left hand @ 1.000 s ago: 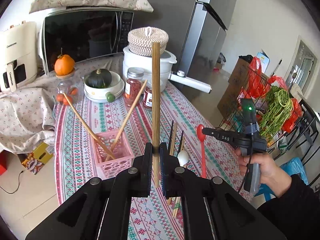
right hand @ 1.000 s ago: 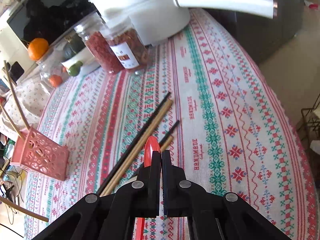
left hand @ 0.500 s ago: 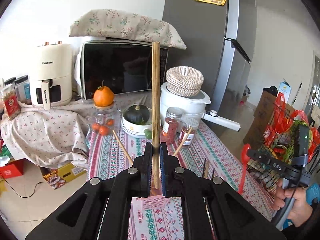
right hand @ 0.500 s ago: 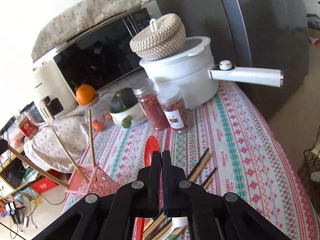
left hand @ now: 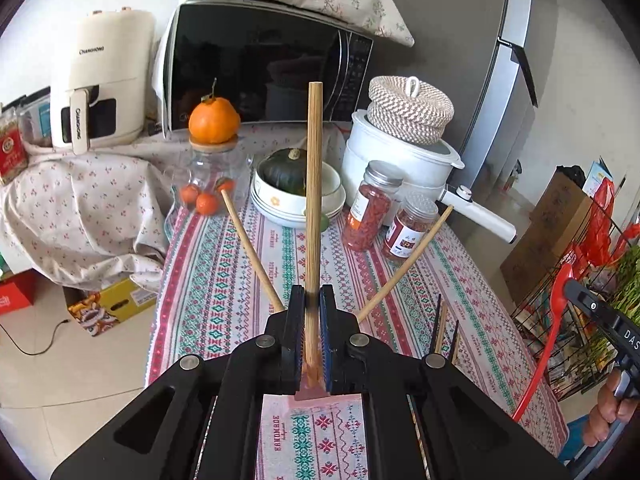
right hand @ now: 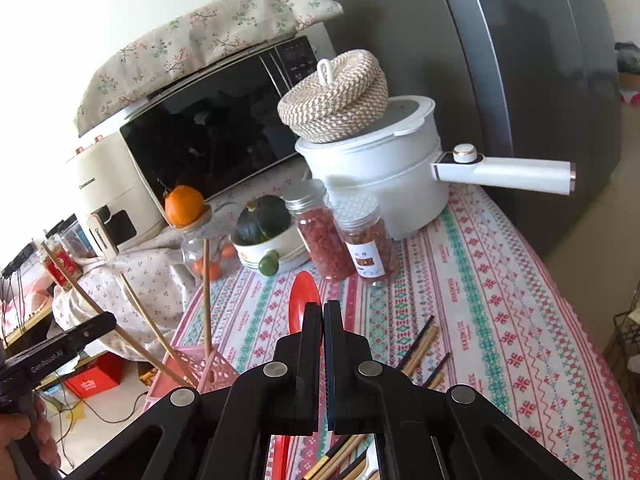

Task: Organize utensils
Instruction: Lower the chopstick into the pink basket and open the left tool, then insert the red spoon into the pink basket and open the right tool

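My left gripper (left hand: 313, 300) is shut on a wooden chopstick (left hand: 314, 200) that stands upright over the pink basket (right hand: 200, 368). In the left wrist view the basket is mostly hidden under the fingers. Two more wooden chopsticks (left hand: 250, 252) (left hand: 404, 266) lean out of it to either side. My right gripper (right hand: 323, 308) is shut on a red spoon (right hand: 304, 300), held in the air above the patterned tablecloth (right hand: 480, 300). The left wrist view shows that spoon (left hand: 548, 336) at the far right. Several loose chopsticks (right hand: 420, 344) lie on the cloth.
At the back stand a white pot (left hand: 400, 160) with a long handle (right hand: 504, 172), two spice jars (left hand: 372, 208), a bowl with a squash (left hand: 288, 184), a glass jar (left hand: 212, 176), a microwave (left hand: 260, 64) and an air fryer (left hand: 108, 80). A wire rack (left hand: 580, 320) stands to the right of the table.
The right gripper lifted the red spoon off the table into the air. The left gripper carried its chopstick over the basket and came lower, so the basket slid under its fingers.
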{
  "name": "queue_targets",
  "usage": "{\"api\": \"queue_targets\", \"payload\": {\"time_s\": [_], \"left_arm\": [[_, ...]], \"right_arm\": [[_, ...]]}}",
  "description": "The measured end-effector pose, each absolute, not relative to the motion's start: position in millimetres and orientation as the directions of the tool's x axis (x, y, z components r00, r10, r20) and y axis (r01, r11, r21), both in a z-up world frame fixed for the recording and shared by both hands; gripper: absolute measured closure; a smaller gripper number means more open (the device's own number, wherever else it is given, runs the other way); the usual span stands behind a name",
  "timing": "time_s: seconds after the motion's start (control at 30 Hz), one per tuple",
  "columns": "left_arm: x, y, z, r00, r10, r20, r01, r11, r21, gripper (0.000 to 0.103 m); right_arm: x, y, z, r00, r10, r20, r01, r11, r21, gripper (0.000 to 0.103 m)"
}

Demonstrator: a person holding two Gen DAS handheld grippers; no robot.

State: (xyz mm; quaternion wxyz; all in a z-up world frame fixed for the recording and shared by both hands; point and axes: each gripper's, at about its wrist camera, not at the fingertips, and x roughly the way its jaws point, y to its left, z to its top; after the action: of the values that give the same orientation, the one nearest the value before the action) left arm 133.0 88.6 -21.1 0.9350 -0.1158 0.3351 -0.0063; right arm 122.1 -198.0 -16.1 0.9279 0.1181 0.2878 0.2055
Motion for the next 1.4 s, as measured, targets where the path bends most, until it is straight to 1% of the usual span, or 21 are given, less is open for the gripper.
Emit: {"api": "queue_targets", "payload": {"time_s": [0.03, 0.1, 0.13, 0.2, 0.27, 0.33, 0.43, 0.57, 0.77, 0.9, 0.97, 1.1, 1.27, 1.4], "left_arm": [[136, 89, -24, 0.764, -0.11, -0.635, -0.059, 0.969, -0.238, 0.095], [138, 90, -27, 0.749, -0.107, -0.653, -0.073, 0.967, -0.242, 0.095], [138, 90, -28, 0.743, -0.109, -0.66, -0.073, 0.968, -0.241, 0.093], [135, 89, -26, 0.733, -0.117, -0.67, -0.067, 0.968, -0.243, 0.083], [129, 89, -24, 0.728, -0.125, -0.674, -0.061, 0.967, -0.245, 0.059], [121, 92, -21, 0.725, -0.126, -0.677, -0.062, 0.967, -0.247, 0.05], [108, 99, -19, 0.708, -0.139, -0.692, -0.065, 0.964, -0.259, 0.048], [90, 112, -21, 0.688, -0.135, -0.713, -0.075, 0.964, -0.255, 0.038], [67, 132, -32, 0.652, -0.138, -0.745, -0.069, 0.968, -0.24, 0.036], [60, 144, -39, 0.634, -0.138, -0.761, -0.075, 0.968, -0.238, 0.035], [57, 148, -42, 0.628, -0.138, -0.766, -0.078, 0.968, -0.239, 0.035], [56, 152, -44, 0.626, -0.14, -0.767, -0.079, 0.967, -0.241, 0.035], [60, 151, -42, 0.639, -0.142, -0.756, -0.072, 0.968, -0.242, 0.035], [65, 146, -41, 0.638, -0.149, -0.755, -0.068, 0.966, -0.248, 0.034]], "right_arm": [[121, -198, -15, 0.753, 0.448, -0.481, -0.313, 0.888, 0.337, 0.102], [119, -198, -13, 0.765, 0.44, -0.47, -0.306, 0.891, 0.336, 0.102], [118, -197, -11, 0.772, 0.436, -0.462, -0.303, 0.892, 0.336, 0.102], [115, -195, -6, 0.789, 0.424, -0.444, -0.294, 0.896, 0.332, 0.102], [111, -191, -1, 0.806, 0.415, -0.422, -0.287, 0.897, 0.335, 0.102], [108, -185, 4, 0.821, 0.41, -0.398, -0.283, 0.897, 0.339, 0.102], [104, -171, 13, 0.839, 0.406, -0.362, -0.283, 0.894, 0.347, 0.102], [101, -145, 22, 0.867, 0.393, -0.308, -0.29, 0.898, 0.331, 0.102], [109, -107, 24, 0.899, 0.358, -0.252, -0.27, 0.907, 0.324, 0.102], [117, -84, 19, 0.924, 0.303, -0.233, -0.222, 0.922, 0.317, 0.102], [120, -75, 16, 0.936, 0.268, -0.228, -0.195, 0.935, 0.296, 0.102], [123, -58, 6, 0.956, 0.202, -0.212, -0.157, 0.965, 0.211, 0.102], [133, -49, -6, 0.956, 0.179, -0.233, -0.137, 0.973, 0.186, 0.102], [140, -50, -14, 0.934, 0.23, -0.274, -0.171, 0.959, 0.224, 0.099]]}}
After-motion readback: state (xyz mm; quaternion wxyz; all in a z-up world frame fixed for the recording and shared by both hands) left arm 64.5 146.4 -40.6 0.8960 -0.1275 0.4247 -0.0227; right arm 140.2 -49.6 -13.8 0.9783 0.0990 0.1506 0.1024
